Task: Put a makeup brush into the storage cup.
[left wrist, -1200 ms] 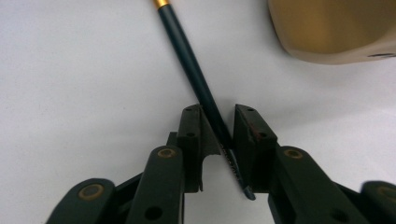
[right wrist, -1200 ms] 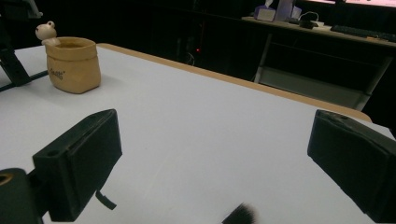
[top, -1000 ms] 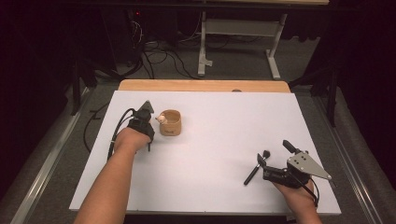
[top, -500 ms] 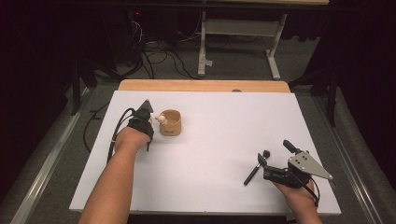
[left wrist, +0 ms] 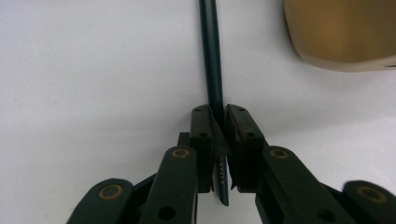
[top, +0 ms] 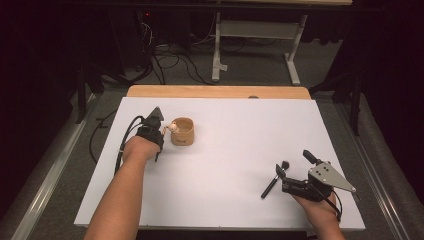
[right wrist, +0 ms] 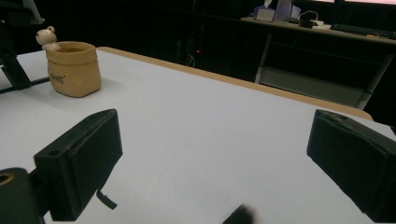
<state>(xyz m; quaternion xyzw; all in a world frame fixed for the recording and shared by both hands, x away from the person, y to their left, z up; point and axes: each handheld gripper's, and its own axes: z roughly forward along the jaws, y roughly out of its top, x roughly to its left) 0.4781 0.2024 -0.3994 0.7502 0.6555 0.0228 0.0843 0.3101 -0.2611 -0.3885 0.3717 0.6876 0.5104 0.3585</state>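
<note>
My left gripper [top: 159, 136] is beside a tan pot [top: 183, 133] at the left of the white table [top: 240, 125]. In the left gripper view its jaws [left wrist: 218, 126] have just been closing and are shut on a thin dark stick [left wrist: 211, 56] that runs out over the table past the pot [left wrist: 341, 32]. A small pale figurine [top: 172, 127] perches on the pot's rim. My right gripper [top: 295, 161] rests open at the front right, with a black brush [top: 270, 186] lying just left of it. The brush's bristles [right wrist: 240, 215] peek in below the wide-apart jaws [right wrist: 217, 163].
A wooden strip [top: 215, 91] borders the table's far edge. Beyond it on the floor stand a white metal frame [top: 250, 30] and tangled cables [top: 170, 60]. Metal rails run along both sides of the table.
</note>
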